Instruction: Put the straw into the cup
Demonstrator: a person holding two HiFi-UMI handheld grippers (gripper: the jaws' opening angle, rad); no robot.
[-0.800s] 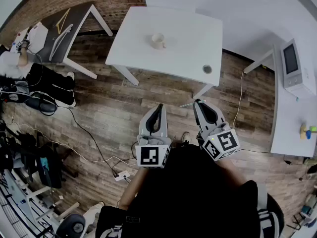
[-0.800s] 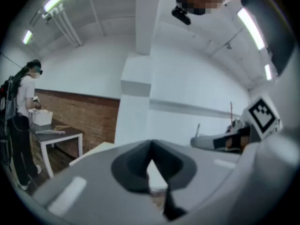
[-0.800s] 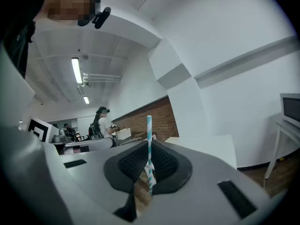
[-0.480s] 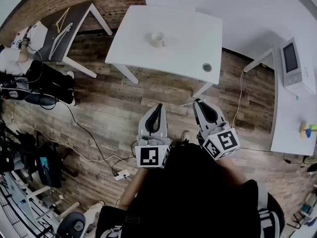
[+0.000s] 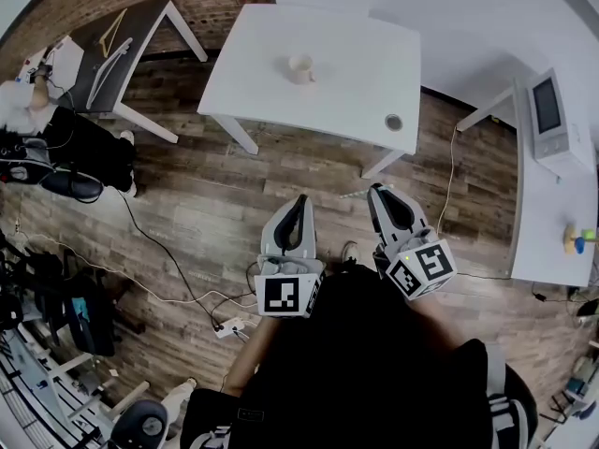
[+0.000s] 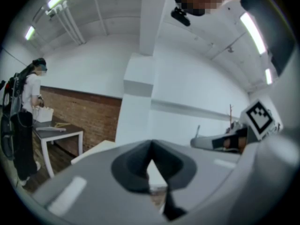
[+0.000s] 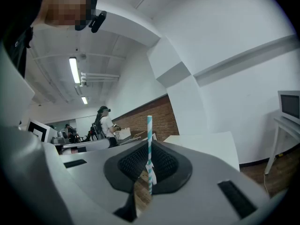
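Note:
A small white cup (image 5: 300,68) stands on the white table (image 5: 356,82) well ahead of me, far from both grippers. My right gripper (image 5: 375,193) is held over the wood floor in front of the table, shut on a teal-and-white striped straw (image 7: 149,144). The straw stands upright between the jaws of that gripper (image 7: 149,168), its tip poking out to the left as a pale line (image 5: 354,195) in the head view. Beside it, my left gripper (image 5: 299,201) is shut with nothing in it; in its own view the left gripper (image 6: 150,157) shows jaws meeting at the tips.
A small round dark object (image 5: 393,122) lies near the table's right front corner. A dark side table (image 5: 131,36) and a person (image 5: 56,143) are at the left. Cables (image 5: 178,283) run over the floor. A microwave (image 5: 552,115) sits on a white counter at the right.
The head view has shifted slightly, so the table and cup sit a little further right. Both grippers keep the same pose, and the straw stays held.

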